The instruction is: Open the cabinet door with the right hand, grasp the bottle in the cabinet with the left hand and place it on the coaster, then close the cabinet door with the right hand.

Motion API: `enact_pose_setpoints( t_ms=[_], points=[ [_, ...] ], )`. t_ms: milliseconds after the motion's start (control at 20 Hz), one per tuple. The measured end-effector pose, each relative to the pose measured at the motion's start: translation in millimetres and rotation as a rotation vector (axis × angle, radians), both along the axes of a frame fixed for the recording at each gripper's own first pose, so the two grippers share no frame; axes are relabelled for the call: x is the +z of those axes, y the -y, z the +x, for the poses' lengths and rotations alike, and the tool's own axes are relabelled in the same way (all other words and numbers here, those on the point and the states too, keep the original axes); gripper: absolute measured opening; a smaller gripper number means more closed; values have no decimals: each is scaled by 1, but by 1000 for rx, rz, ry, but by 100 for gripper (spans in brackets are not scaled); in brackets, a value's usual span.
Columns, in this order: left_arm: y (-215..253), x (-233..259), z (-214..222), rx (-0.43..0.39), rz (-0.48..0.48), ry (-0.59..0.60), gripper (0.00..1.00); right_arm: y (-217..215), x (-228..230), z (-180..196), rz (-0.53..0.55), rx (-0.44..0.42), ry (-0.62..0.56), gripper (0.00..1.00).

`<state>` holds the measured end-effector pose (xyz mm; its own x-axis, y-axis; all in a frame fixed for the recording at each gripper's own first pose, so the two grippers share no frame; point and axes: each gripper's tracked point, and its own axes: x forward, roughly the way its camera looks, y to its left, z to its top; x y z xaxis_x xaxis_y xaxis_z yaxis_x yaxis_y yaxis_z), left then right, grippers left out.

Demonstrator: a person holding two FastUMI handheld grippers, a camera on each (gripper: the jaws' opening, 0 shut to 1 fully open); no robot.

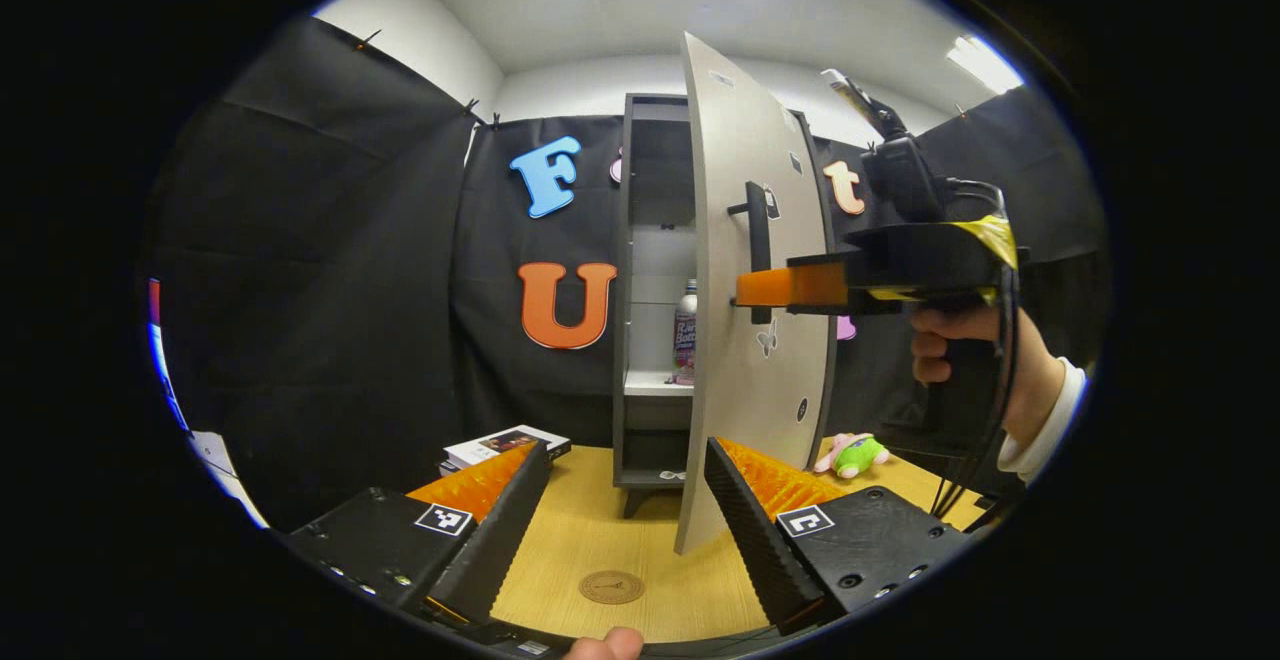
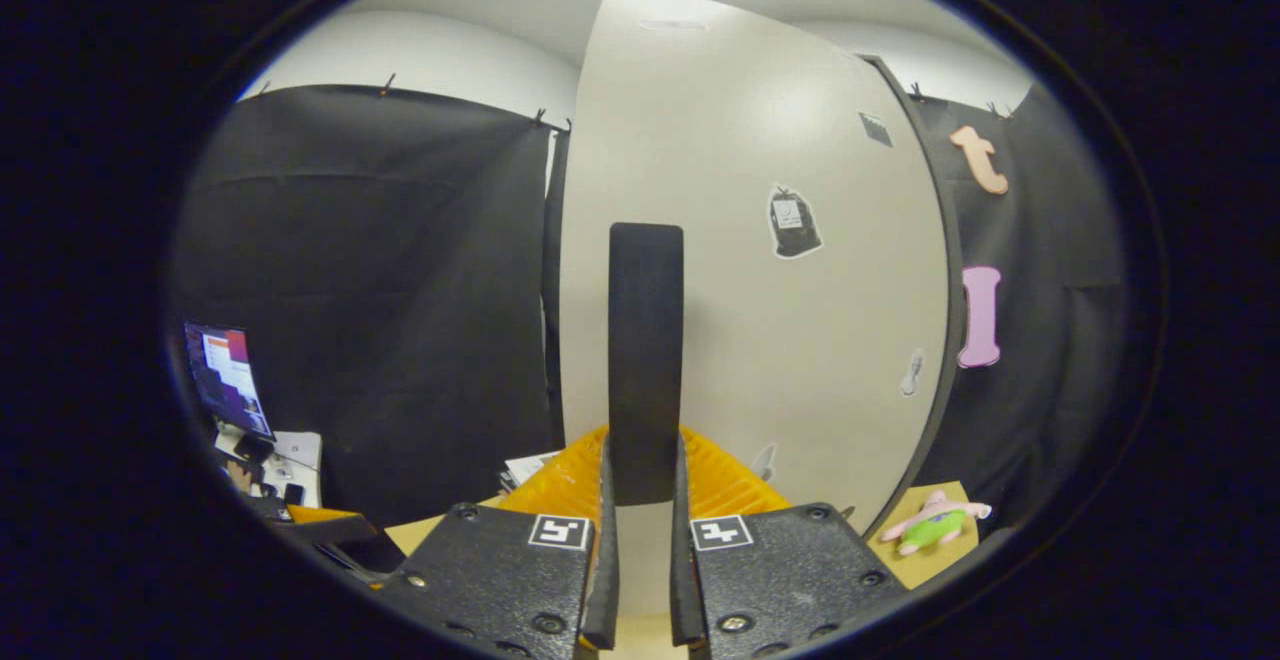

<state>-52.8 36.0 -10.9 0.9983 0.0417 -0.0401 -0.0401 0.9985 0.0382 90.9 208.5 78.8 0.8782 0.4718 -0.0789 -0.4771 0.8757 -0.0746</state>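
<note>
1. Left gripper view: left gripper (image 1: 625, 500) open and empty above the tabletop (image 1: 580, 540), round coaster (image 1: 612, 587) near the front edge. Bottle (image 1: 685, 330) upright on a shelf in the cabinet (image 1: 640, 270); label writing too small to read. Cabinet door (image 1: 750, 290) swung out, half hiding the bottle. Right gripper (image 1: 775, 286) at the door handle (image 1: 759, 240). Books (image 1: 505, 445) and plush toy (image 1: 850, 455) toward the back edge.
2. Right gripper view: right gripper (image 2: 642, 510) clamped on the black door handle (image 2: 645, 360). Stickers on the door unreadable.
</note>
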Motion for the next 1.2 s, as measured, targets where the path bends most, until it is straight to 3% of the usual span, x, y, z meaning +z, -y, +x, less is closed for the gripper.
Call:
enact_pose_setpoints(
  t_ms=[550,800,1200],
  points=[
    [63,0,4,-130,-3,3,95,104,9,-66,12,-143,13,24],
    [91,-1,5,-197,2,-1,95,148,9,-86,-15,-219,31,13],
    [105,-5,1,-226,10,-10,95,203,12,-93,0,-293,31,7]
  ],
)
